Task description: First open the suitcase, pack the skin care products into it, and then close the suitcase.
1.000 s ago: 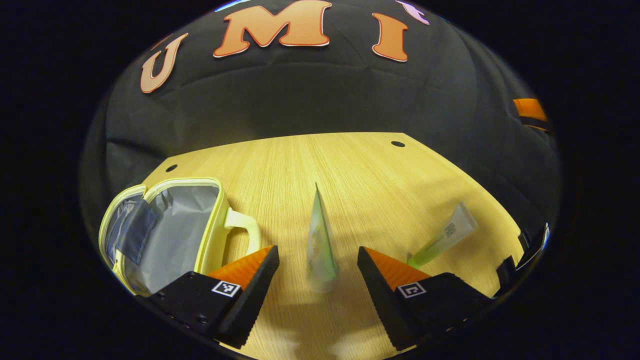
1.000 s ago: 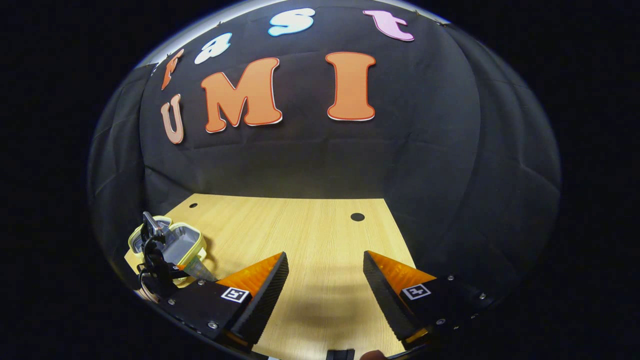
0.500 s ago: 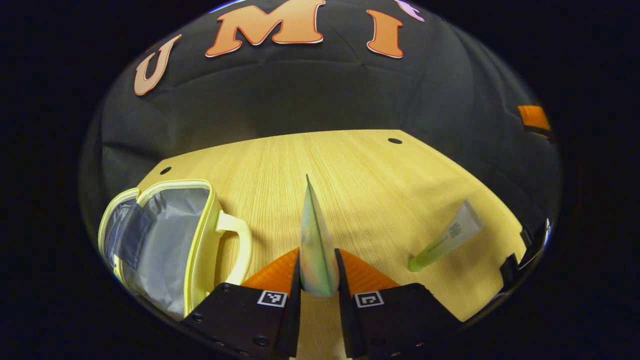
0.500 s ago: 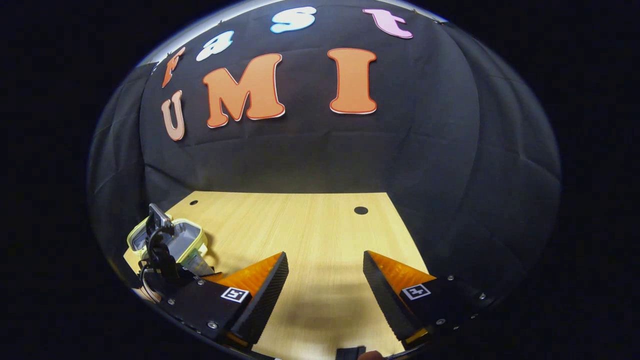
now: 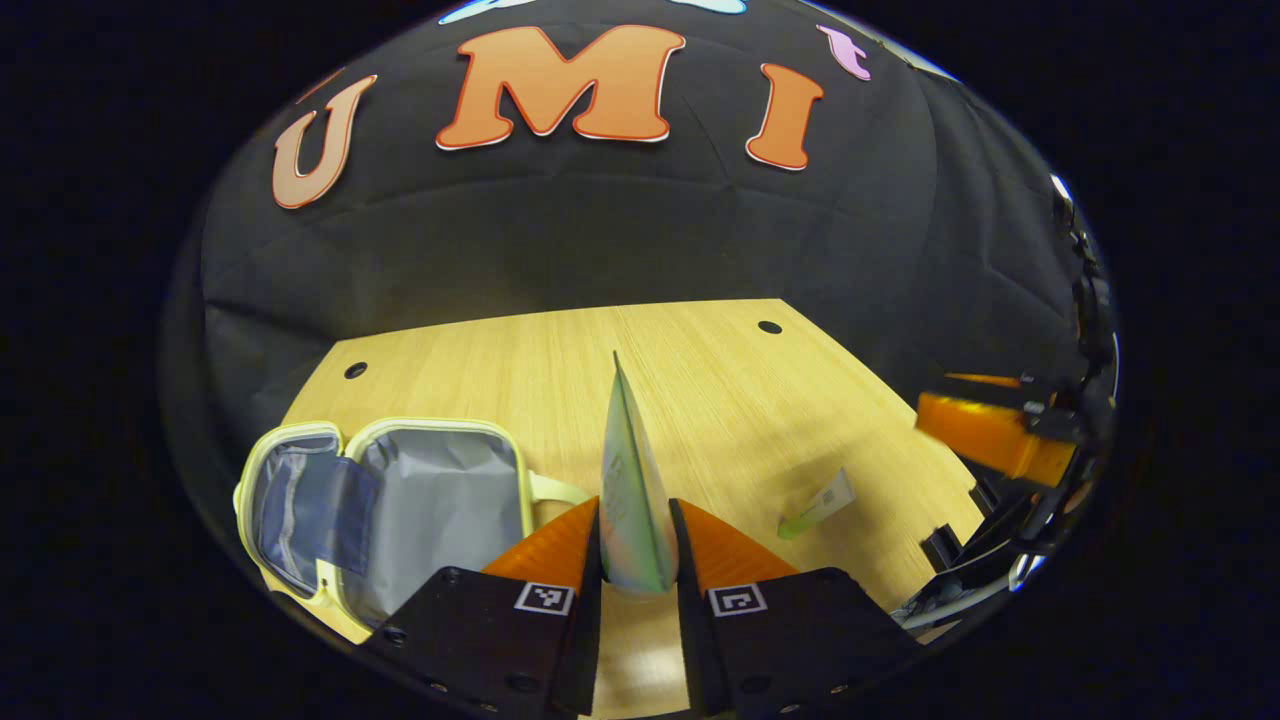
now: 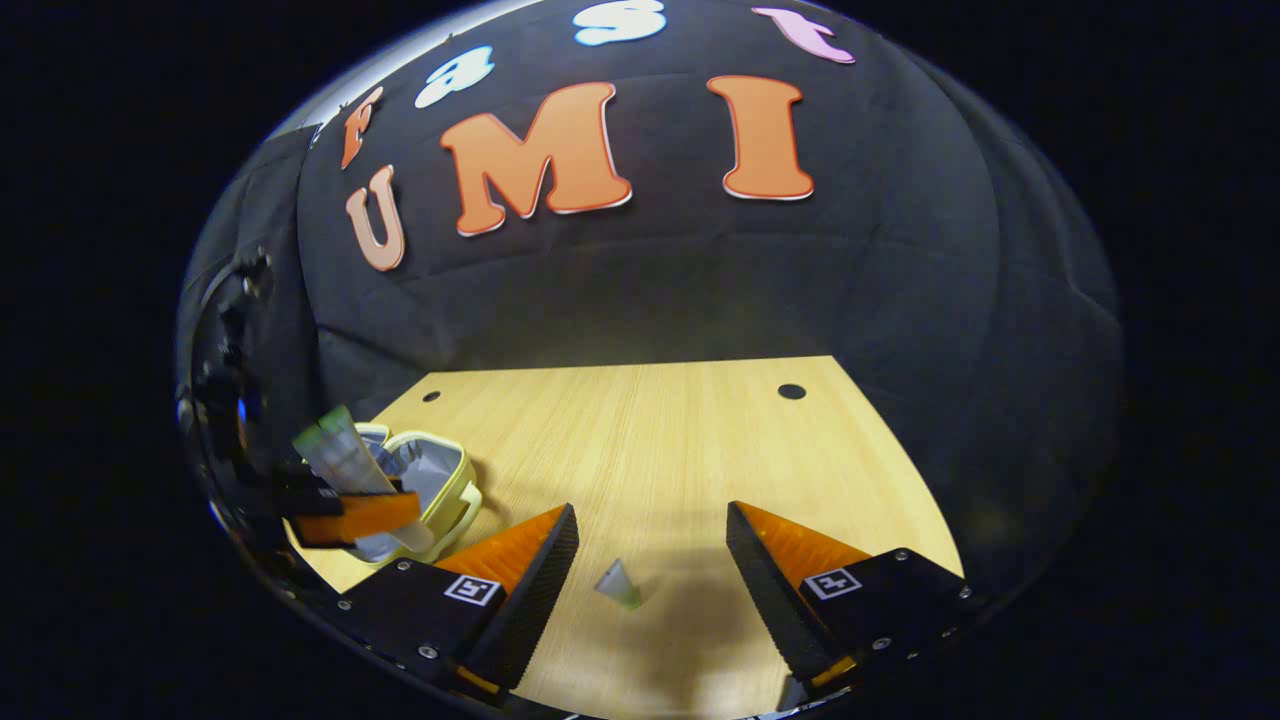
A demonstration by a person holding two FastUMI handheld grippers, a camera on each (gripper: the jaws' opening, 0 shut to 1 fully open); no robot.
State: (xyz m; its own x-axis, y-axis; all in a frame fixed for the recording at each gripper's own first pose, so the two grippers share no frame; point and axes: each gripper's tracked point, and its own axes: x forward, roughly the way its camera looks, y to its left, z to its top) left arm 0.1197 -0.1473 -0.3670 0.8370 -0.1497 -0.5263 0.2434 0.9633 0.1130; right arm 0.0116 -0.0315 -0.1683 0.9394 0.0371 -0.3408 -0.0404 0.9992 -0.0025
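The small yellow suitcase (image 5: 440, 500) lies open on the wooden table, its grey lining showing. My left gripper (image 5: 637, 508) is shut on a white and green tube (image 5: 626, 465), which stands up between the fingers. In the right gripper view that tube (image 6: 338, 455) and the left gripper (image 6: 350, 518) hang over the suitcase (image 6: 452, 478). A second, smaller tube (image 5: 818, 503) lies on the table to the right. My right gripper (image 6: 650, 555) is open, with the small tube (image 6: 618, 583) on the table between and just beyond its fingers, untouched.
The wooden table (image 5: 700, 380) has round holes near its back corners (image 5: 769, 327). The black cloth wall stands right behind it. The right gripper (image 5: 985, 440) shows at the right edge of the left gripper view, above the table's right side.
The left gripper closed on the white and green tube, then lifted it off the table beside the suitcase. The right gripper swung in, and the small tube now lies between its open fingers.
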